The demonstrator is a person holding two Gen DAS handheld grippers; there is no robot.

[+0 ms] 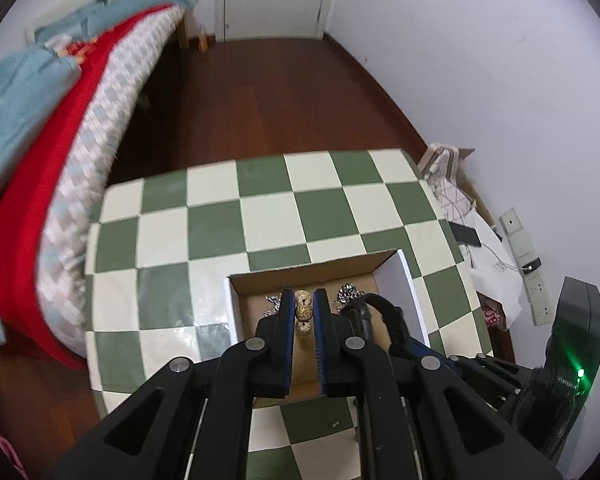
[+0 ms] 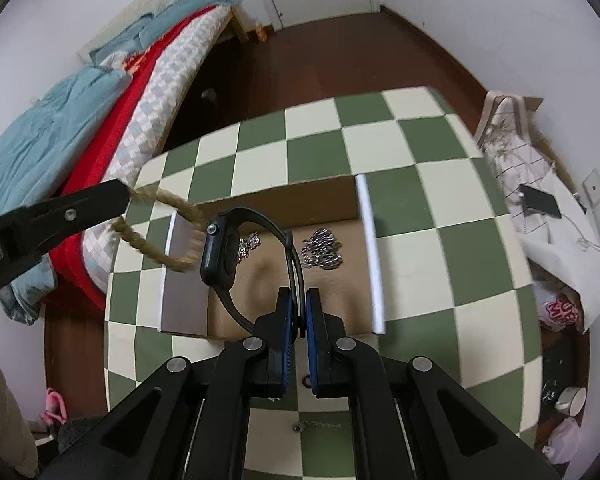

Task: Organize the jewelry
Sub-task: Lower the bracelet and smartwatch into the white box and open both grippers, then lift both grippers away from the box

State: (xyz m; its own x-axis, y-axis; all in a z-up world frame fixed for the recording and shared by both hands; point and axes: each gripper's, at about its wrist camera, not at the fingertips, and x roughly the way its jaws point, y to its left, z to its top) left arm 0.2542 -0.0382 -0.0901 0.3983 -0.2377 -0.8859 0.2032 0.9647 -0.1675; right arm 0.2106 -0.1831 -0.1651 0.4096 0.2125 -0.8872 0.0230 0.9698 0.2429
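An open cardboard box point(image 2: 365, 248) with white walls stands on the checkered table point(image 2: 420, 184). My right gripper point(image 2: 299, 312) is shut on the strap of a black smartwatch point(image 2: 220, 252) and holds it over the box. My left gripper point(image 1: 303, 314) is shut on a tan beaded bracelet point(image 1: 303, 310) above the box point(image 1: 398, 280); in the right wrist view it hangs blurred from the left gripper point(image 2: 124, 196) like a rope loop point(image 2: 156, 232). Silver chains point(image 2: 322, 250) lie on the box floor. The watch also shows in the left wrist view point(image 1: 376, 312).
A bed with red and blue covers point(image 2: 100, 120) stands left of the table. A small silver chain point(image 2: 316, 424) lies on the table in front of the box. Bags, a phone point(image 2: 540, 202) and cables lie on the floor at the right. Wooden floor lies beyond.
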